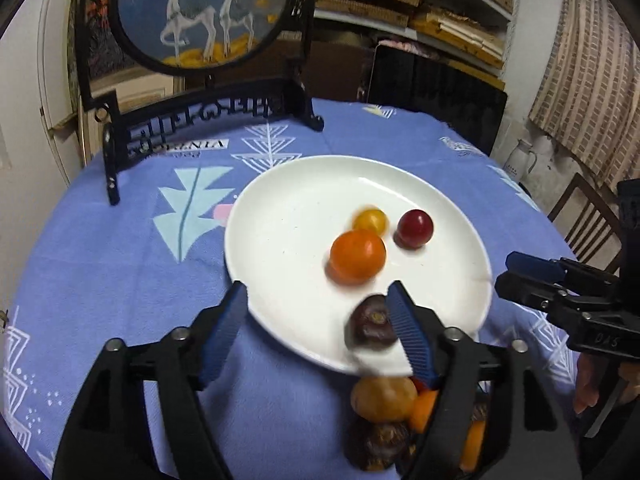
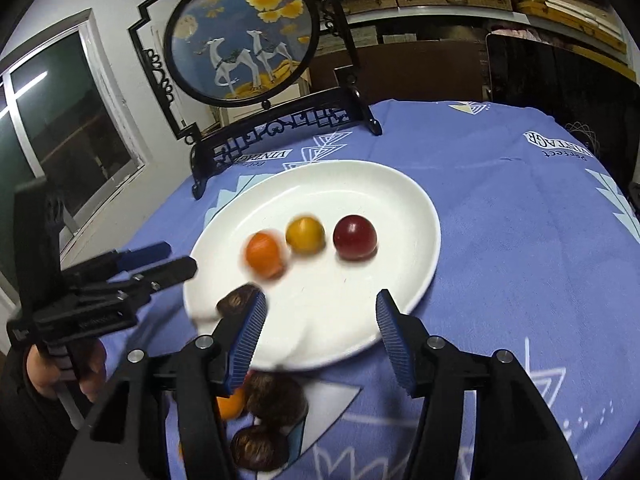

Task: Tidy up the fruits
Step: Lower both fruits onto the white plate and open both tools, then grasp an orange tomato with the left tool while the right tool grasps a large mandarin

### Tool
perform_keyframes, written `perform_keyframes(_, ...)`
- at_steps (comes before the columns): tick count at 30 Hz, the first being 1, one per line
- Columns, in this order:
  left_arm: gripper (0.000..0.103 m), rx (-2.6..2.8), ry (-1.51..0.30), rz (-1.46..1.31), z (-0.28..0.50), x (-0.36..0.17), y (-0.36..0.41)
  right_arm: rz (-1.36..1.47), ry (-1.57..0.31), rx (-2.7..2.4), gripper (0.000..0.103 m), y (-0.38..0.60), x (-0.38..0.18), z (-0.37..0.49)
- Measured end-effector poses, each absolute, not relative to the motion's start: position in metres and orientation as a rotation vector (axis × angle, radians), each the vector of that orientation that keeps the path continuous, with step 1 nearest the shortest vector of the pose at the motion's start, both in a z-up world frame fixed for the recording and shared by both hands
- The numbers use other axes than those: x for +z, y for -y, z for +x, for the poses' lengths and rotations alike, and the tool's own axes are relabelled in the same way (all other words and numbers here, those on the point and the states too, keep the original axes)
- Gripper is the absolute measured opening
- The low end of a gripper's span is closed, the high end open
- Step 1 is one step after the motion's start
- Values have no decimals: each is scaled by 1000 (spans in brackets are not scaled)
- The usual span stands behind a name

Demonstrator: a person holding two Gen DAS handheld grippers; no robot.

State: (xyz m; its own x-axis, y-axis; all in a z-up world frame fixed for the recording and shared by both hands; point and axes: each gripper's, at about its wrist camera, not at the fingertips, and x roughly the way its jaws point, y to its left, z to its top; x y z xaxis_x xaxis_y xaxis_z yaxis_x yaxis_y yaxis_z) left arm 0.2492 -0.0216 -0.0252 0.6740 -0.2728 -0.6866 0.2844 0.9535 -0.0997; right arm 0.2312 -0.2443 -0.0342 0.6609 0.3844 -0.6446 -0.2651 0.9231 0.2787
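Observation:
A white plate (image 1: 300, 200) (image 2: 360, 192) sits on the blue tablecloth and holds an orange fruit (image 1: 357, 256) (image 2: 264, 256), a small yellow one (image 1: 370, 220) (image 2: 305, 236) and a dark red one (image 1: 415, 229) (image 2: 355, 238). A dark purple fruit (image 1: 370, 326) (image 2: 236, 300) lies blurred at the plate's near rim, beside one pad of my left gripper (image 1: 316, 320) (image 2: 180, 258). That gripper is open over the rim, gripping nothing. My right gripper (image 2: 320, 332) (image 1: 506, 270) is open over the near rim with nothing between its pads.
Loose fruits lie on the cloth (image 1: 120, 280) just short of the plate: a yellow-brown one (image 1: 384, 398), orange ones (image 2: 232, 404) and dark ones (image 2: 276, 396). A black framed ornament stand (image 1: 192, 120) (image 2: 280, 120) stands at the table's far side. A hand (image 2: 60, 368) holds the left gripper.

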Motion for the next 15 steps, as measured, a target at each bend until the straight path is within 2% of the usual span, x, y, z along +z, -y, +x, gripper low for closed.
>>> perform_keyframes(7, 79, -331, -795, 79, 193, -31, 4, 160, -774, 357, 58, 262, -39, 182)
perform_keyframes(15, 80, -393, -849, 170, 134, -56, 6, 174, -805, 352, 58, 273, -53, 132)
